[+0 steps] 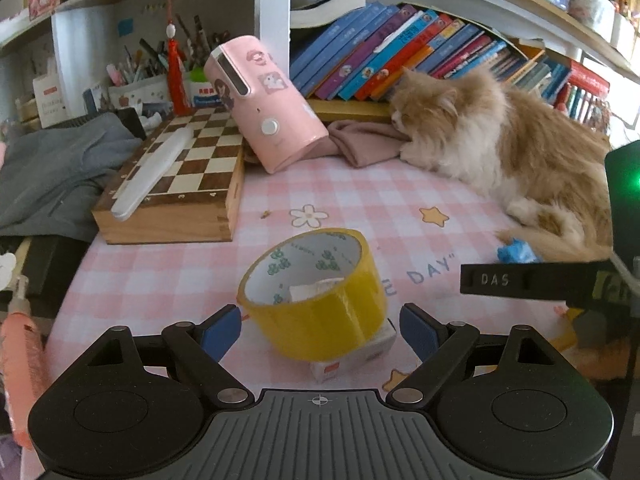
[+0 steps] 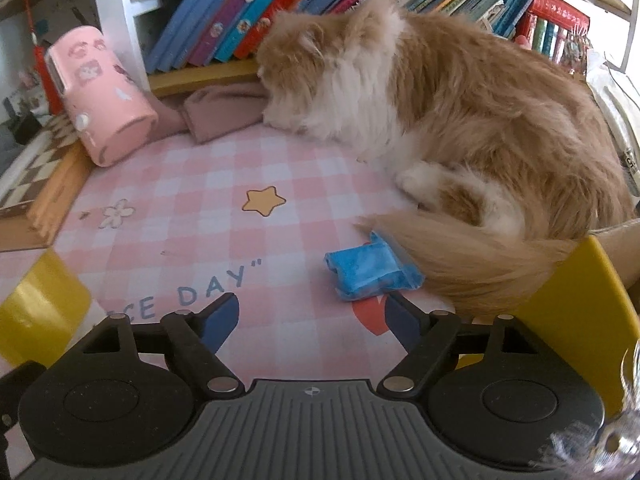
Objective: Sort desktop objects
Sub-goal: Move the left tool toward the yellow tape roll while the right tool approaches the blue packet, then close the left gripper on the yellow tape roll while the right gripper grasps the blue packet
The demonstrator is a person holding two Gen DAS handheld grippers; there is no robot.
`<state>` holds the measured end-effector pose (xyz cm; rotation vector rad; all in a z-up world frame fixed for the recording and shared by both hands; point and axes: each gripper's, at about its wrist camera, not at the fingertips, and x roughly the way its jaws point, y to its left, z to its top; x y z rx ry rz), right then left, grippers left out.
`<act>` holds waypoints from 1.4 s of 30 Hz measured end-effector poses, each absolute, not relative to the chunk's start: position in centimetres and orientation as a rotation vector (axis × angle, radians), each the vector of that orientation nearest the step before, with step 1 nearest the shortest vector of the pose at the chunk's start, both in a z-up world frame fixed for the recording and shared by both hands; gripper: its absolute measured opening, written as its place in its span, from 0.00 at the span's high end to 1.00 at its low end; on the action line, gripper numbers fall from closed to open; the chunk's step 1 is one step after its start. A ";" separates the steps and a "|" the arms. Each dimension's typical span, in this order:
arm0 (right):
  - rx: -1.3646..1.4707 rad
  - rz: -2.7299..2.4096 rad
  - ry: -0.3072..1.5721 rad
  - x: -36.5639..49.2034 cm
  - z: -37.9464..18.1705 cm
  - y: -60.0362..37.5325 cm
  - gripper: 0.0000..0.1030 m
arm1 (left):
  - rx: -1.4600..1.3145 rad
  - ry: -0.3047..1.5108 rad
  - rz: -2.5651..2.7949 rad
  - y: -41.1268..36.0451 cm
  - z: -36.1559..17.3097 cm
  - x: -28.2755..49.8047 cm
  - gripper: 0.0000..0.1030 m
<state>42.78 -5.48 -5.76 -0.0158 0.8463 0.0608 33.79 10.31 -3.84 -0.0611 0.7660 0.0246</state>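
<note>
Right now I'm lining my left gripper [image 1: 320, 332], jaws wide and empty, around the yellow tape roll [image 1: 314, 292], its core facing up; my right gripper [image 2: 312, 320] is hovering wide, empty, below the blue packet [image 2: 370, 270].

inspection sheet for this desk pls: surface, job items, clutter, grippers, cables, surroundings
Surface: pink checked desk mat with star and flower prints, mostly bare in the middle.
Job's things: yellow tape roll tilted on a small white box; blue packet flat on the mat, touching the cat's tail.
Clutter: pink cylinder device leaning over the chessboard box; white case lying on the board; grey garment; pink cloth.
Grippers: left gripper open, the tape roll between its fingers, pads not pressing; right gripper open, empty, just short of the packet.
Cables: nothing seen.
Surroundings: cat lying on the mat; leaning books behind; pen holders.
</note>
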 end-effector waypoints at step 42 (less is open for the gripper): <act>0.035 0.115 0.721 42.8 -3.5 -4.7 0.67 | -0.261 0.639 0.138 13.6 -0.9 33.2 0.13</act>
